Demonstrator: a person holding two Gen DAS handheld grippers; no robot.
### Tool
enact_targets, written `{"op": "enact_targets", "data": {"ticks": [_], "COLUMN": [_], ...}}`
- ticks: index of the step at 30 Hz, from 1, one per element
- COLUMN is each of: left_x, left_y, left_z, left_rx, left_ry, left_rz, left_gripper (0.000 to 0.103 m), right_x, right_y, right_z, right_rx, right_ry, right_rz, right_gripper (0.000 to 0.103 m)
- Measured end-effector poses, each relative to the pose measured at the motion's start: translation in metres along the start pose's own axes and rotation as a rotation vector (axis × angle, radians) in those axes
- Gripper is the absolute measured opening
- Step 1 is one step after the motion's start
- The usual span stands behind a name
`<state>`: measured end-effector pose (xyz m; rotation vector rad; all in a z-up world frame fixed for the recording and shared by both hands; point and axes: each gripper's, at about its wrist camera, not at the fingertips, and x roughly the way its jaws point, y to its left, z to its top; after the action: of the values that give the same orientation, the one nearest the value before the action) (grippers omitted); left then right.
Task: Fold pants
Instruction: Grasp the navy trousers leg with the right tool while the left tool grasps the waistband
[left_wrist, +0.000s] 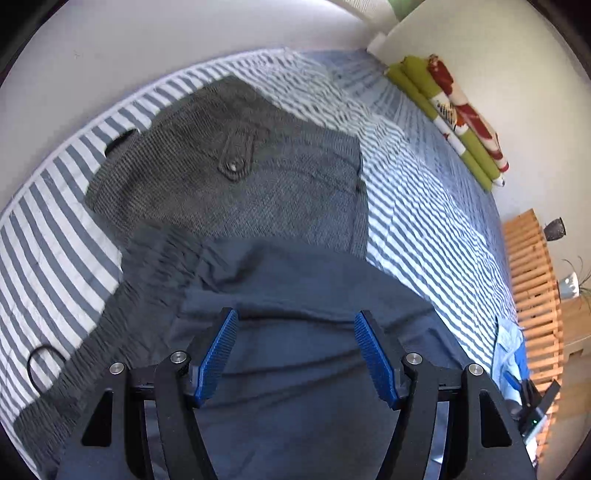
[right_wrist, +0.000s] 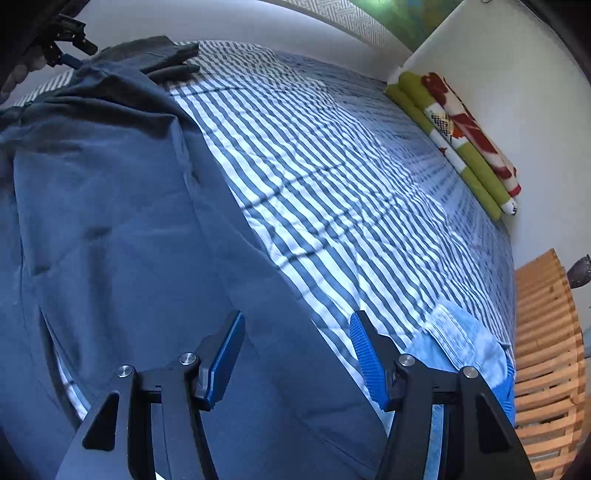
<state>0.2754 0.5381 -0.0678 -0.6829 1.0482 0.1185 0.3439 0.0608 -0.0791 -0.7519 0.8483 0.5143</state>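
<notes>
Dark navy cotton pants (right_wrist: 122, 229) spread flat on blue-and-white striped bed cover (right_wrist: 332, 177) | grey woven shorts (left_wrist: 236, 177) lie beyond them | left gripper (left_wrist: 295, 354) wide, empty above navy cloth | right gripper (right_wrist: 297, 356) wide, empty over pants' edge | green-and-red floral rolled blanket (right_wrist: 465, 136) at wall | slatted wooden frame (right_wrist: 546, 354) beside bed.

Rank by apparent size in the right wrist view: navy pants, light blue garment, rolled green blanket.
1. navy pants, by far the largest
2-3. rolled green blanket and light blue garment: look alike; the garment is nearer and partly hidden, so unranked.
</notes>
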Motion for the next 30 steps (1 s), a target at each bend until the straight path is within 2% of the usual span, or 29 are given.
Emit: {"op": "enact_targets", "data": {"ticks": [2, 5, 9, 10, 13, 14, 15, 16, 17, 18, 21, 22, 23, 24, 25, 26, 28, 29, 30], "left_x": [0.001, 0.011, 0.033, 0.037, 0.047, 0.048, 0.049, 0.048, 0.045, 0.043, 0.03, 0.028, 0.028, 0.028, 0.029, 0.031, 0.04, 0.046, 0.053], "left_y": [-0.005, -0.001, 0.004, 0.004, 0.004, 0.005, 0.005, 0.005, 0.006, 0.005, 0.004, 0.003, 0.005, 0.006, 0.007, 0.006, 0.007, 0.006, 0.006], "left_z": [0.0, 0.005, 0.011, 0.011, 0.014, 0.015, 0.016, 0.017, 0.018, 0.018, 0.018, 0.018, 0.018, 0.02, 0.021, 0.023, 0.027, 0.028, 0.03], "left_rx": [0.026, 0.009, -0.008, -0.002, 0.008, 0.006, 0.008, 0.006, 0.003, 0.0, -0.001, -0.01, -0.027, -0.045, -0.054, -0.056, -0.071, -0.073, -0.071], "left_ry": [0.011, 0.019, 0.035, 0.036, 0.043, 0.042, 0.042, 0.034, 0.025, 0.016, -0.025, -0.027, -0.02, -0.011, -0.013, -0.014, -0.002, 0.01, 0.027], "left_rz": [0.029, 0.043, 0.055, 0.061, 0.077, 0.072, 0.069, 0.069, 0.063, 0.052, 0.032, 0.033, 0.03, 0.022, 0.018, 0.031, 0.04, 0.037, 0.047], "left_gripper": [0.069, 0.069, 0.067, 0.064, 0.037, 0.031, 0.029, 0.024, 0.022, 0.022, 0.023, 0.033, 0.062, 0.075, 0.083, 0.083, 0.079, 0.058, 0.043], "right_x": [0.002, 0.008, 0.028, 0.032, 0.044, 0.046, 0.049, 0.052, 0.053, 0.053, 0.044, 0.042, 0.041, 0.04, 0.039, 0.038, 0.036, 0.035, 0.034], "right_y": [0.009, 0.022, 0.04, 0.043, 0.047, 0.046, 0.045, 0.043, 0.041, 0.04, 0.041, 0.04, 0.039, 0.038, 0.037, 0.036, 0.038, 0.04, 0.042], "right_z": [0.007, 0.015, 0.027, 0.029, 0.035, 0.036, 0.038, 0.039, 0.039, 0.039, 0.038, 0.037, 0.037, 0.037, 0.037, 0.037, 0.037, 0.037, 0.037], "right_rx": [-0.008, -0.034, -0.062, -0.073, -0.079, -0.075, -0.066, -0.051, -0.042, -0.037, -0.047, -0.041, -0.035, -0.029, -0.023, -0.018, -0.017, -0.021, -0.028], "right_ry": [-0.017, -0.028, 0.002, 0.008, 0.033, 0.037, 0.049, 0.067, 0.075, 0.075, 0.047, 0.041, 0.038, 0.034, 0.031, 0.028, 0.024, 0.023, 0.022], "right_rz": [0.026, 0.034, 0.024, 0.015, -0.007, -0.007, -0.006, -0.008, -0.011, -0.012, -0.036, -0.043, -0.048, -0.049, -0.048, -0.045, -0.041, -0.044, -0.051], "right_gripper": [0.055, 0.055, 0.055, 0.055, 0.054, 0.047, 0.033, 0.025, 0.01, 0.005, 0.002, 0.002, 0.002, 0.002, 0.002, 0.002, 0.002, 0.002, 0.002]}}
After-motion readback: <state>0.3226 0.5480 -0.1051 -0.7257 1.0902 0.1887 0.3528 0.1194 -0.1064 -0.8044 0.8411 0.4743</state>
